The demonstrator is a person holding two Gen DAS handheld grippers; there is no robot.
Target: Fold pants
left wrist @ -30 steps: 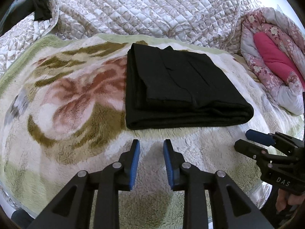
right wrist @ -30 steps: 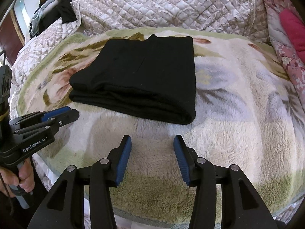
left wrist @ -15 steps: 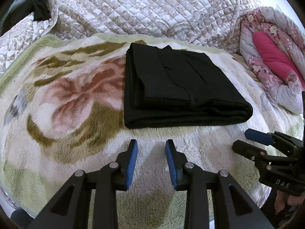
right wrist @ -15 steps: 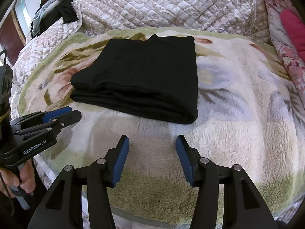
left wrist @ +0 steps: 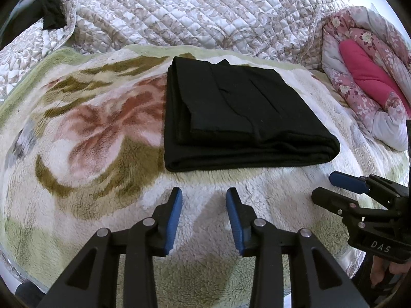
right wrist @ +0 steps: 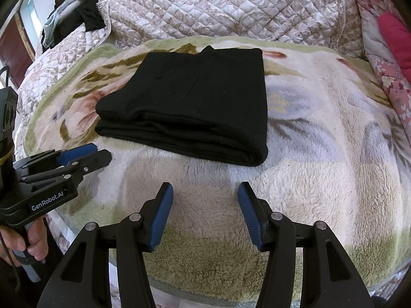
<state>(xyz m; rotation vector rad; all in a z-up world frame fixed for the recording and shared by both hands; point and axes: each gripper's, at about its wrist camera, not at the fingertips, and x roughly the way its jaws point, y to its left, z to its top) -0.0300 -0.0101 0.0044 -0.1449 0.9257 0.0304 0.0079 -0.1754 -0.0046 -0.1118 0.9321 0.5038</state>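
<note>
Pants look folded, both of my grippers empty and hanging back near the bed edge.

Black pants [left wrist: 239,118] lie as a compact stacked rectangle in the middle of the fleece floral blanket [left wrist: 84,138] on the bed, thick fold edge facing me. Left gripper [left wrist: 204,214] and right gripper [right wrist: 204,211] both have jaws apart, holding nothing, short of the bundle and not touching it. Risk I see: any further poke or regrip at that front edge could catch only the top layer and peel the stack open; the plush blanket could also drag the bottom layer and skew it. Quilted cover [right wrist: 231,7] behind is not involved.
</note>
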